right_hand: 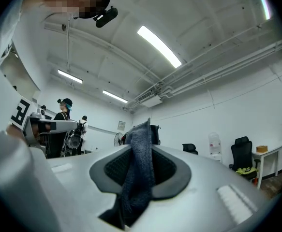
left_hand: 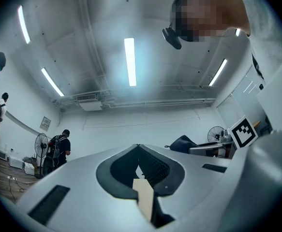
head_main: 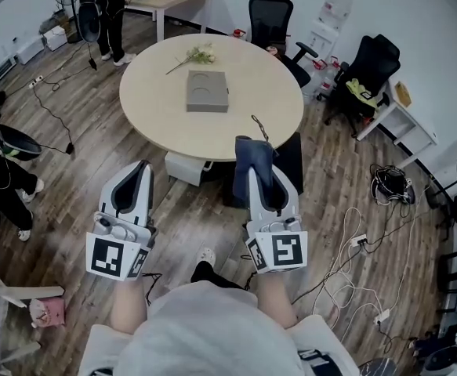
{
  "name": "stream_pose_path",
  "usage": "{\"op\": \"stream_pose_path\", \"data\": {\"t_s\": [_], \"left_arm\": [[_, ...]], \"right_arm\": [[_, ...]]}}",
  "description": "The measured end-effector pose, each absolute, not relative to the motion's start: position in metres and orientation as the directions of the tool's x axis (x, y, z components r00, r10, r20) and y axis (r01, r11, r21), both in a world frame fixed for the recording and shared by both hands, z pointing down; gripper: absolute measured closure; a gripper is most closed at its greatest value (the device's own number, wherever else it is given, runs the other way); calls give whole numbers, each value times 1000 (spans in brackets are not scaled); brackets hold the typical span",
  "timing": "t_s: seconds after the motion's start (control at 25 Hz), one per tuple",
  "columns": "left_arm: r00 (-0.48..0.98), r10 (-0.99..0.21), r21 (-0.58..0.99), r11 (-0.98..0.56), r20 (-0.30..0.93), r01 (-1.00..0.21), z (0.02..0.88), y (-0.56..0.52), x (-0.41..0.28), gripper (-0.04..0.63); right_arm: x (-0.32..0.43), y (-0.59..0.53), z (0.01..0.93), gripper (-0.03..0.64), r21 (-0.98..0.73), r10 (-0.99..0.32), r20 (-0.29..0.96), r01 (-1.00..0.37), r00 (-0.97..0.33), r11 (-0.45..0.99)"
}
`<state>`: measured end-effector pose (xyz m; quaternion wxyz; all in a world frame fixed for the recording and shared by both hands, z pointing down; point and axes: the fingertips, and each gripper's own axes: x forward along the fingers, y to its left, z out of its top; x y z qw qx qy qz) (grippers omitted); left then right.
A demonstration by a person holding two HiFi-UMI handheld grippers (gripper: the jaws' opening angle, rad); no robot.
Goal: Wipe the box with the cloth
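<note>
Right gripper (head_main: pixel 261 177) jaws pinch the cloth (head_main: pixel 253 153); left gripper (head_main: pixel 141 171) jaws pressed together; box (head_main: pixel 207 91) on table (head_main: pixel 154 116).

No words or numbers can be read. The cube (head_main: pixel 118 257) at the back of the left gripper (head_main: pixel 138 169) and its twin behind the right gripper (head_main: pixel 259 172) bear only black-and-white square patterns; the wall sign (left_hand: pixel 45 123) far ahead of the left gripper is too small to read
</note>
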<state>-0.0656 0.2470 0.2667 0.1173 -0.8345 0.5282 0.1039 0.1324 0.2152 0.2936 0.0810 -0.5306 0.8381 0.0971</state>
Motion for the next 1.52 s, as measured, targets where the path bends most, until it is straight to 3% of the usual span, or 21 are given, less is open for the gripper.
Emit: {"op": "stream_pose_path", "data": {"t_s": [0.76, 1.52], "left_arm": [[361, -879, -77, -356, -311, -931, 271, 109, -30, 588], [391, -864, -76, -388, -317, -919, 265, -5, -56, 588]], "right_arm": [[159, 63, 306, 521, 44, -837, -236, -866, -494, 499], [136, -47, 305, 522, 33, -852, -234, -880, -468, 474]]}}
